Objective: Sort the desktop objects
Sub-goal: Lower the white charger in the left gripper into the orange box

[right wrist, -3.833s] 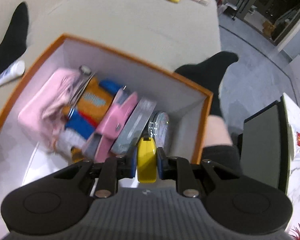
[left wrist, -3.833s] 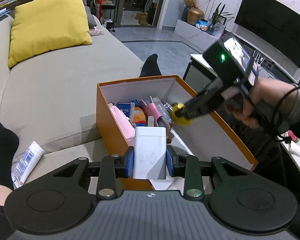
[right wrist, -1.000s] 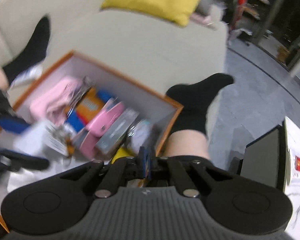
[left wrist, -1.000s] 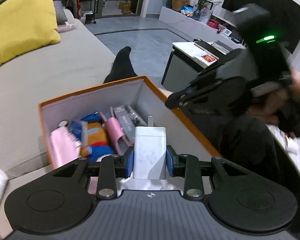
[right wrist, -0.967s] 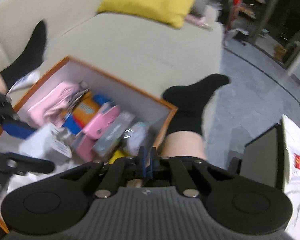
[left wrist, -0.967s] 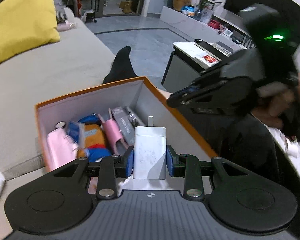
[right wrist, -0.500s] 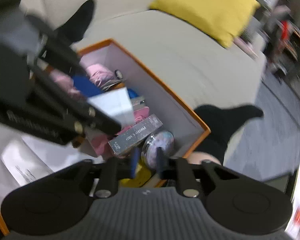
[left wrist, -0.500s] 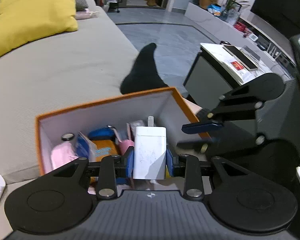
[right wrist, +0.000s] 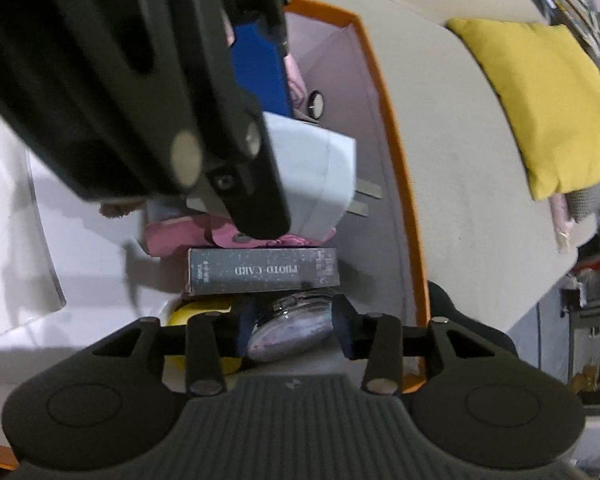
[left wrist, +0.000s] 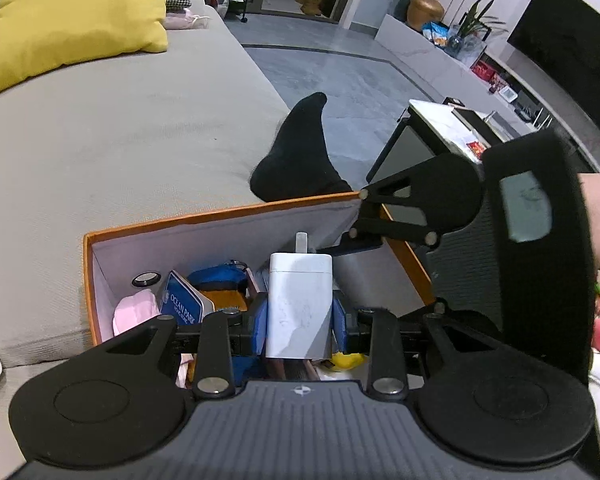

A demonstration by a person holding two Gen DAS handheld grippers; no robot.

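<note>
Both views show a dim, cool indoor light with a bluish cast, and the fisheye lens bends straight lines hard toward the rims, so the sofa [left wrist: 120,128] edge and the orange box [left wrist: 220,216] wall curve. The left wrist view is sharp through its middle, with soft shadows inside the box and a dull sheen on the grey floor [left wrist: 340,76]. The right wrist view is softer: the left gripper [right wrist: 284,184] looms close, smeared and out of focus, casting a shadow on the white paper [right wrist: 16,216].
</note>
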